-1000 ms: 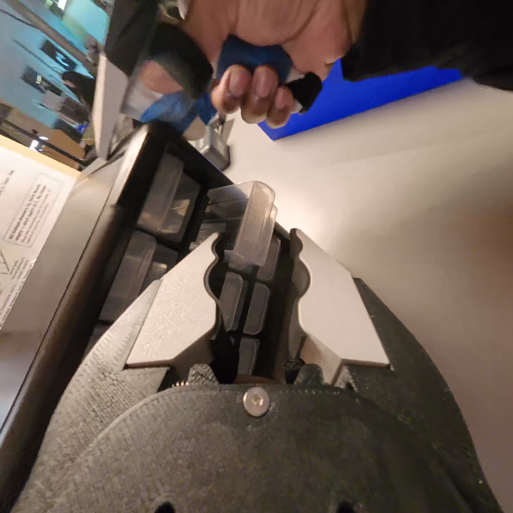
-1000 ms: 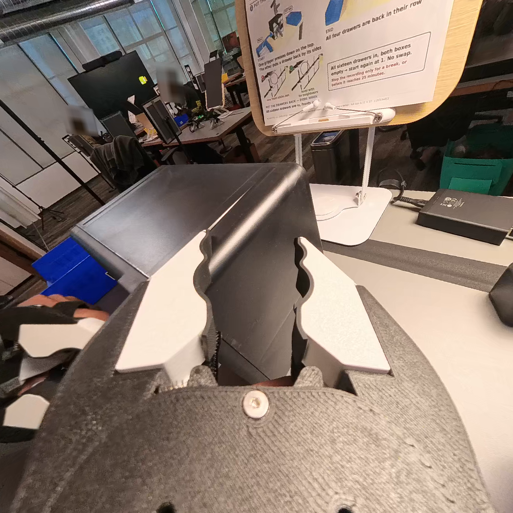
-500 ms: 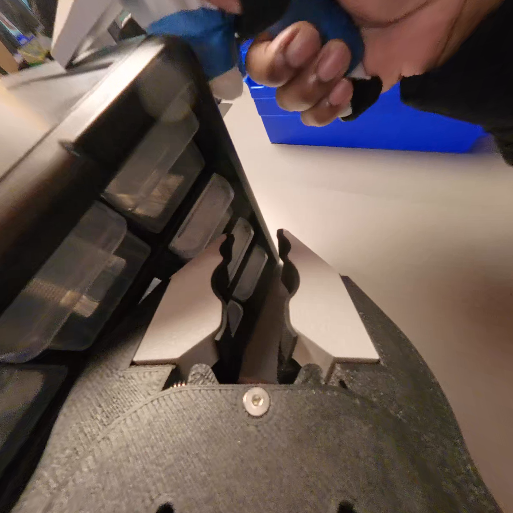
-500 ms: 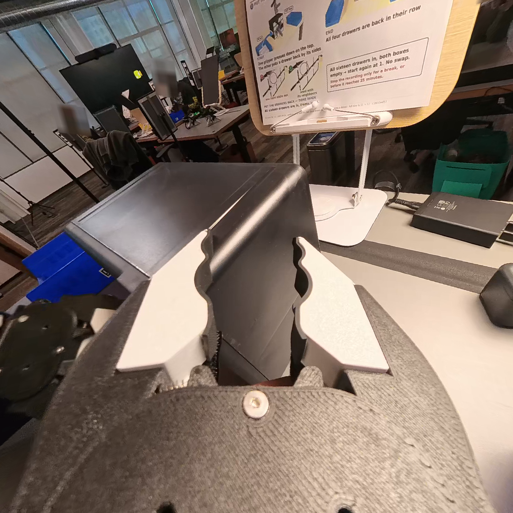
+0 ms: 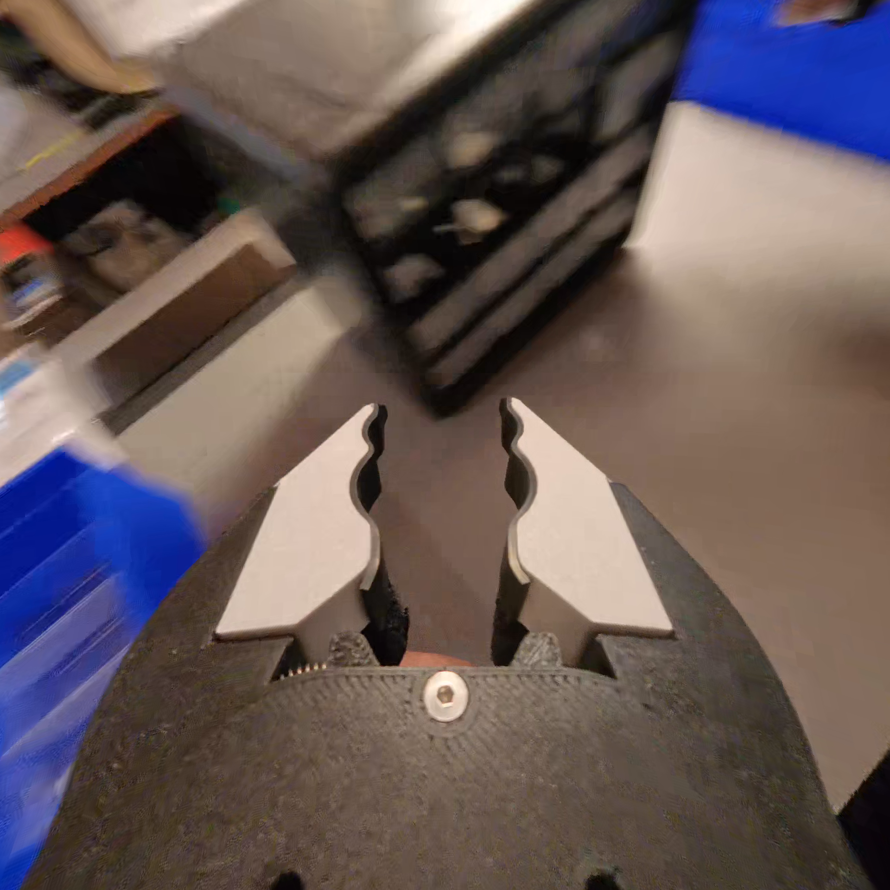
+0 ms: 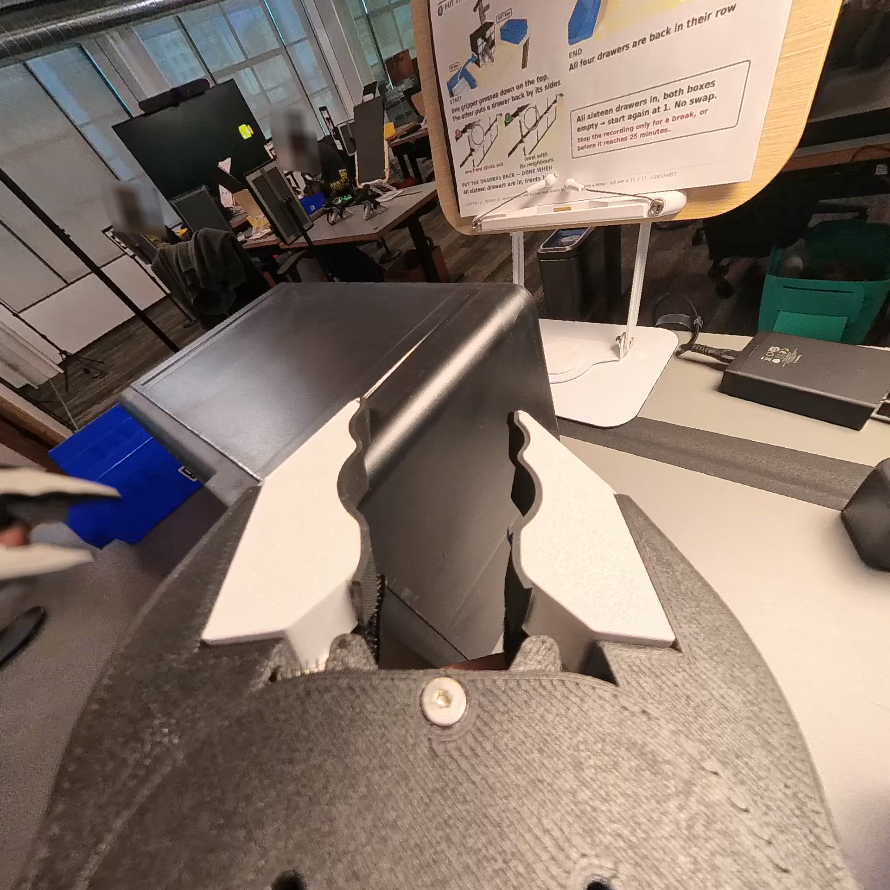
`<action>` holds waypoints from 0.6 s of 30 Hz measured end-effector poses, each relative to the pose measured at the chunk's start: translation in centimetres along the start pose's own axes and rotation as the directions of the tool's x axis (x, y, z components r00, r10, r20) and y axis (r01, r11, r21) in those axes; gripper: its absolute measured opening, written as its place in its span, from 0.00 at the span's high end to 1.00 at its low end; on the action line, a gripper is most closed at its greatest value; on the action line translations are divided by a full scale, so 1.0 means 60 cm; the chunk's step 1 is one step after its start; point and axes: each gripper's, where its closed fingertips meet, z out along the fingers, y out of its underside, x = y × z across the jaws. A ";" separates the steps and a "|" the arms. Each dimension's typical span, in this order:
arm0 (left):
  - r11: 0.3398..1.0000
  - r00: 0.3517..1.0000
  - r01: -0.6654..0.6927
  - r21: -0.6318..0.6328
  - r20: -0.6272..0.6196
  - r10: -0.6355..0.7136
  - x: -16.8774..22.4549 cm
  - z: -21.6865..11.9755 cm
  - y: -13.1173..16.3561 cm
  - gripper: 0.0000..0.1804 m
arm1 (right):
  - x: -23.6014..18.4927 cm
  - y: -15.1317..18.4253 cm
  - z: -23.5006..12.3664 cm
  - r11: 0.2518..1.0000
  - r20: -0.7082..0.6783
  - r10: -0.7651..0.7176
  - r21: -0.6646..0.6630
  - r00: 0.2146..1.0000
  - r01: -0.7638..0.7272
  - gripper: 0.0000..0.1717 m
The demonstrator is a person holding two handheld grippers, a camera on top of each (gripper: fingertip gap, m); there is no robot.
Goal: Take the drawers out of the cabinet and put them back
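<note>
The black cabinet (image 5: 505, 216) stands on the table ahead of my left gripper (image 5: 440, 404), blurred by motion, with clear drawers (image 5: 472, 216) in its front. My left gripper is open and empty, a short way back from the cabinet's lower corner, with bare table between its fingers. In the right wrist view my right gripper (image 6: 438, 408) is open and lies over the cabinet's (image 6: 313, 366) top right edge. Its fingers (image 6: 298, 530) straddle the rounded edge without clamping it. The left gripper (image 6: 48, 520) shows blurred at the far left of that view.
A blue bin (image 5: 58, 578) sits close at my left, another (image 5: 780, 72) beyond the cabinet; one also shows in the right view (image 6: 120, 472). A board on a white stand (image 6: 602, 96), a flat black box (image 6: 809, 380) and a dark object (image 6: 867, 520) lie to the right.
My left gripper has drawn back from the cabinet front, where it was close to the drawers, and its jaws now stand wider apart with nothing between them. My right gripper has stayed on the cabinet top.
</note>
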 end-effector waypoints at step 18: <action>0.499 0.462 0.862 -0.089 0.544 -0.700 -0.417 -0.129 0.427 0.74 | 0.000 -0.001 0.000 1.000 0.006 0.013 0.014 1.000 -0.013 0.65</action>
